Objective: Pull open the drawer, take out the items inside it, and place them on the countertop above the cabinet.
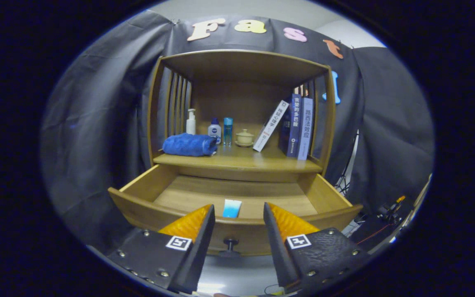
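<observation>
Backdrop: black cloth hangs behind our wooden cabinet (241, 123).
Counter (237, 161): from the left we see a blue towel (190, 144), small bottles (215, 128), a lidded cup (244, 137), and books (295, 126).
Drawer (237, 196): pulled open; we spot a blue packet (232, 208) near its front wall.
Claw (237, 214): wide and empty; the packet lies just ahead between its fingers, long axis pointing away from us.

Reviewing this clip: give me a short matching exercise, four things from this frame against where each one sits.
Things:
1. blue tube
2. blue towel
3. books
4. drawer knob

Places:
A. leaning at the countertop's right end
B. inside the open drawer, beyond the open gripper
C. low between the fingers, on the drawer front
D. folded at the countertop's left end

Pairs: 1-B, 2-D, 3-A, 4-C
</observation>
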`<action>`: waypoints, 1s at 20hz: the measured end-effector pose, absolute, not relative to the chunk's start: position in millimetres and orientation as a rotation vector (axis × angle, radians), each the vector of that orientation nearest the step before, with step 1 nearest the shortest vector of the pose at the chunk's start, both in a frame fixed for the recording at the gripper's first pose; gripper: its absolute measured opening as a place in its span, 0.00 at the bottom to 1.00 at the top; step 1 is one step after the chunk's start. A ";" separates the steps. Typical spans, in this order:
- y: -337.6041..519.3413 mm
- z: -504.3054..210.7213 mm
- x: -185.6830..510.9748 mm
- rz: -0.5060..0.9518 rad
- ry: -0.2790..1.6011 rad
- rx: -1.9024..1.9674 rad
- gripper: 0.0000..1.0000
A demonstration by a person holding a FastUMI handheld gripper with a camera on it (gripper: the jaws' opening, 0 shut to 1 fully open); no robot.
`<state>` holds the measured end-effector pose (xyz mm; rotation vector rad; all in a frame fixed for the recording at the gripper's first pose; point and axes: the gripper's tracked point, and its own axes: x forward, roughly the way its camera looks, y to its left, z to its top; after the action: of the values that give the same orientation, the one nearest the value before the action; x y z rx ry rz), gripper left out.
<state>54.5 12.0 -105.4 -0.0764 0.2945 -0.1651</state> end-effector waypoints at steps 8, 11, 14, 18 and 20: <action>-5.6 -126.7 131.0 -0.190 0.647 0.059 0.98; -14.3 -168.1 151.8 -0.198 0.829 0.040 0.98; -8.2 -204.6 149.5 -0.184 1.010 0.021 0.99; 12.5 -237.0 160.8 -0.180 1.140 0.116 0.99; 13.4 -247.4 168.8 -0.205 1.170 0.162 0.83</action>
<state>168.8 13.4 -247.4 0.1620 1.1697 -0.2050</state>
